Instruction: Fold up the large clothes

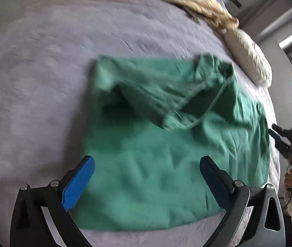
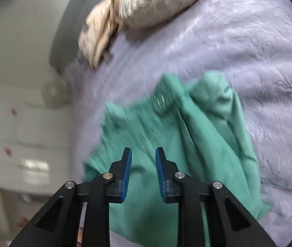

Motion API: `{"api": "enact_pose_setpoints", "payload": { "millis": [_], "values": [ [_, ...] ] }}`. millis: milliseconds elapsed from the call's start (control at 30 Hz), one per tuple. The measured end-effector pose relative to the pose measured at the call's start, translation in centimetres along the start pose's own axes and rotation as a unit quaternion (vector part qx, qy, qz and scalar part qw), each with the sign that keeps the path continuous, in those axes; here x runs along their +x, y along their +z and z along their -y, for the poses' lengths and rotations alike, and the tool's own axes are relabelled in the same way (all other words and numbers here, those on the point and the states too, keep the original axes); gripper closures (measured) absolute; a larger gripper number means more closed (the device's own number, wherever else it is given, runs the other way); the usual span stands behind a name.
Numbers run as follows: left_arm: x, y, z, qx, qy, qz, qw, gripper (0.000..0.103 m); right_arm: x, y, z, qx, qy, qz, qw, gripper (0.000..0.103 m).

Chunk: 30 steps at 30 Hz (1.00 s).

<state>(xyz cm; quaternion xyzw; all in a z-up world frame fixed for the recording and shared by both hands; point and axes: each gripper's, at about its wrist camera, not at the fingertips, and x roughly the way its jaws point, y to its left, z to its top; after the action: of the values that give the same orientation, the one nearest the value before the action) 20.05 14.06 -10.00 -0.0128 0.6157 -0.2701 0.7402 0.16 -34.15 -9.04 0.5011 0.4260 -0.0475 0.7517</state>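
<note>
A green garment [image 1: 166, 144] lies partly folded on a lilac bedspread [image 1: 43, 72], with a rumpled flap on its far half. My left gripper [image 1: 147, 164] is wide open and empty above the garment's near edge. My right gripper [image 2: 143, 160] is open with a narrow gap and empty, hovering over the same green garment [image 2: 187, 144]. The right gripper also shows at the right edge of the left wrist view [image 1: 290, 142], beside the garment's right side.
A beige garment [image 1: 197, 2] and a whitish garment [image 1: 251, 59] lie bunched at the far side of the bed; they also show in the right wrist view [image 2: 156, 2]. A white wall and drawers [image 2: 22, 133] stand past the bed's edge.
</note>
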Motion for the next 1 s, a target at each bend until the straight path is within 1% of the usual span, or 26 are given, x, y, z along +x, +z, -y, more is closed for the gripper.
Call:
{"api": "enact_pose_setpoints", "payload": {
  "millis": [33,100,133,167,200,267,300,333,400,433,467,500,567,600,633,667,733,800,833,867,900,933,967,1000],
  "values": [
    [1.0,0.4,0.8,0.006,-0.001,0.001,1.0000,0.001,0.7,0.1,-0.3,-0.011,-0.015,-0.004,1.000,0.077],
    [2.1,1.6,2.0,0.012,-0.001,0.021,0.9997,0.001,1.7,0.6,-0.7,-0.028,-0.033,-0.002,0.999,0.077],
    [2.5,2.5,2.4,0.008,0.002,0.036,0.9993,0.001,2.1,0.9,-0.8,-0.044,-0.050,0.003,0.998,0.077],
    [2.8,3.9,2.7,0.002,0.009,0.059,0.9982,0.001,2.6,1.3,-0.8,-0.053,-0.065,0.004,0.996,0.077],
    [3.2,4.9,2.7,-0.004,0.020,0.071,0.9973,0.001,3.0,1.6,-0.7,-0.055,-0.078,0.004,0.995,0.077],
    [3.6,7.5,2.0,-0.028,0.059,0.106,0.9922,0.001,3.7,2.5,0.2,-0.047,-0.096,0.010,0.994,0.077],
    [3.7,8.4,1.6,-0.040,0.078,0.115,0.9896,0.001,3.8,3.0,0.7,-0.042,-0.103,0.017,0.994,0.077],
    [3.9,9.5,0.8,-0.056,0.102,0.123,0.9855,0.001,3.8,3.3,1.1,-0.036,-0.104,0.022,0.994,0.077],
    [3.9,10.7,-0.4,-0.073,0.134,0.127,0.9800,0.001,3.3,3.7,1.9,-0.008,-0.090,0.039,0.995,0.077],
    [3.7,10.9,-1.1,-0.080,0.149,0.125,0.9776,0.001,2.7,3.7,2.2,0.001,-0.085,0.048,0.995,0.077],
    [3.3,10.9,-1.7,-0.085,0.153,0.123,0.9769,0.001,2.3,3.6,2.3,0.007,-0.084,0.057,0.995,0.077],
    [2.7,10.6,-2.1,-0.084,0.147,0.119,0.9784,0.001,1.5,3.5,2.4,0.013,-0.087,0.066,0.994,0.077],
    [1.7,9.5,-2.3,-0.060,0.145,0.106,0.9819,0.001,-0.2,3.1,2.2,0.014,-0.090,0.082,0.992,0.070],
    [1.4,8.7,-2.2,-0.038,0.148,0.092,0.9840,0.001,-0.9,2.9,2.0,0.009,-0.095,0.086,0.992,0.058],
    [1.2,7.9,-2.3,-0.019,0.150,0.079,0.9854,0.001,-1.9,2.5,1.6,-0.007,-0.106,0.093,0.990,0.043],
    [1.0,6.6,-2.4,0.001,0.151,0.062,0.9865,0.001,-2.5,2.0,1.3,-0.021,-0.121,0.099,0.987,0.038],
    [1.0,5.5,-2.7,0.014,0.143,0.045,0.9886,0.001,-3.1,1.5,1.1,-0.045,-0.140,0.095,0.985,0.036],
    [1.6,5.0,-3.0,0.011,0.133,0.028,0.9907,0.001,-2.4,1.3,1.5,-0.062,-0.178,0.070,0.980,0.036],
    [2.3,5.0,-3.1,0.005,0.128,0.016,0.9917,0.002,-1.8,1.4,1.8,-0.062,-0.187,0.058,0.979,0.036],
    [3.0,4.8,-3.3,-0.001,0.119,0.004,0.9929,0.007,-0.9,1.5,2.2,-0.059,-0.194,0.041,0.978,0.036],
    [3.6,4.5,-3.2,-0.001,0.114,-0.001,0.9934,0.037,-0.1,1.5,2.5,-0.057,-0.202,0.026,0.977,0.041],
    [3.8,4.3,-3.0,0.002,0.103,-0.004,0.9946,0.076,0.5,1.3,2.5,-0.064,-0.212,0.016,0.975,0.075],
    [3.6,4.0,-2.7,0.000,0.095,-0.001,0.9955,0.086,0.8,1.0,2.3,-0.071,-0.209,0.009,0.975,0.099],
    [3.0,3.7,-2.4,0.004,0.099,0.011,0.9950,0.088,0.6,0.7,1.9,-0.075,-0.197,0.008,0.977,0.100]
  ]
}}
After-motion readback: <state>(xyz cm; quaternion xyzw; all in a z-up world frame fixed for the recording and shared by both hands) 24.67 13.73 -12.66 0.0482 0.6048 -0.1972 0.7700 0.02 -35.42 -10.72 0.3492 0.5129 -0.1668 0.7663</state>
